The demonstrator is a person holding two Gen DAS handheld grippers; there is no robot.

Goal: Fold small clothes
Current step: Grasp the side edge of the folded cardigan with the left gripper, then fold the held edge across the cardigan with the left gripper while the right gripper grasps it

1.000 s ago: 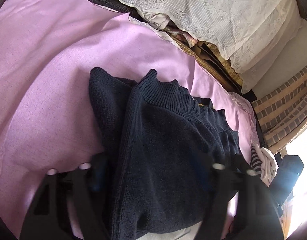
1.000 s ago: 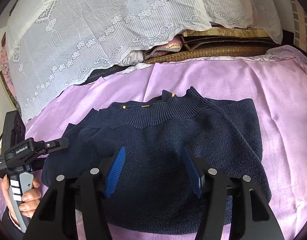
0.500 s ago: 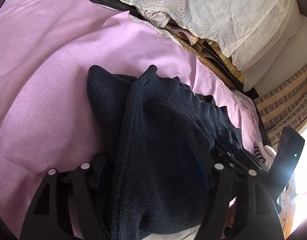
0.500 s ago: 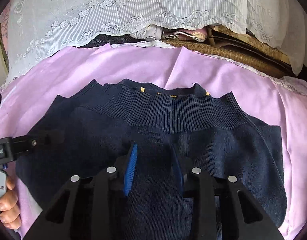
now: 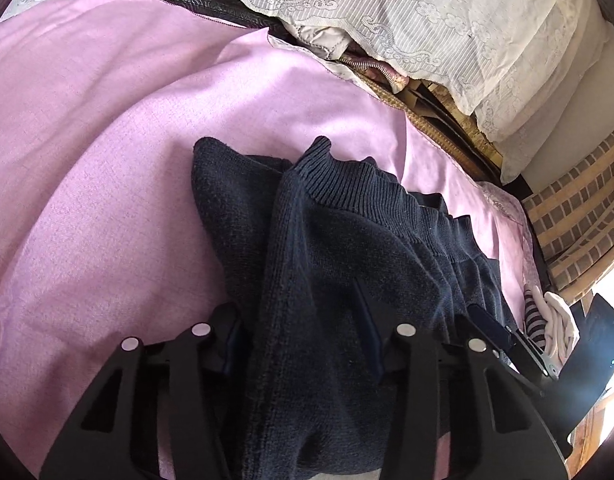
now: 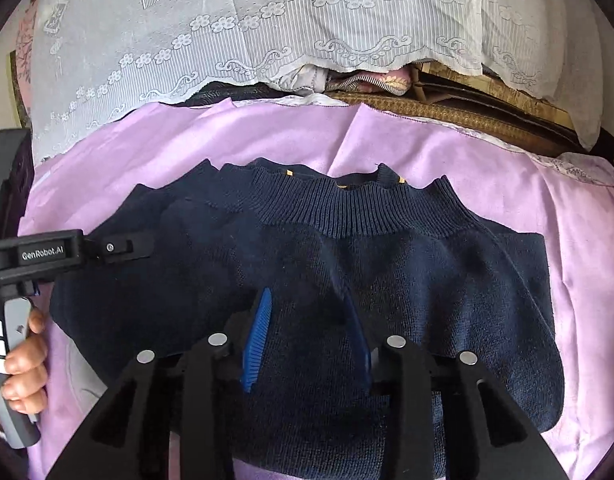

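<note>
Item: one navy sweater [image 6: 387, 272], folded, lying on one pink sheet [image 6: 487, 168] | Left gripper [image 5: 303, 344]: jaws just closing, a fold of knit between them, clamping unclear | Right gripper [image 6: 307, 340]: jaws just opening, apart over the sweater | Behind: one lace cover [image 6: 267, 20]

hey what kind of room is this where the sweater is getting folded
Most likely a bedroom at home. The navy sweater lies on a lilac bedsheet, with bedding piled under a white lace cover behind it, and a brick-patterned wall to one side.
</note>
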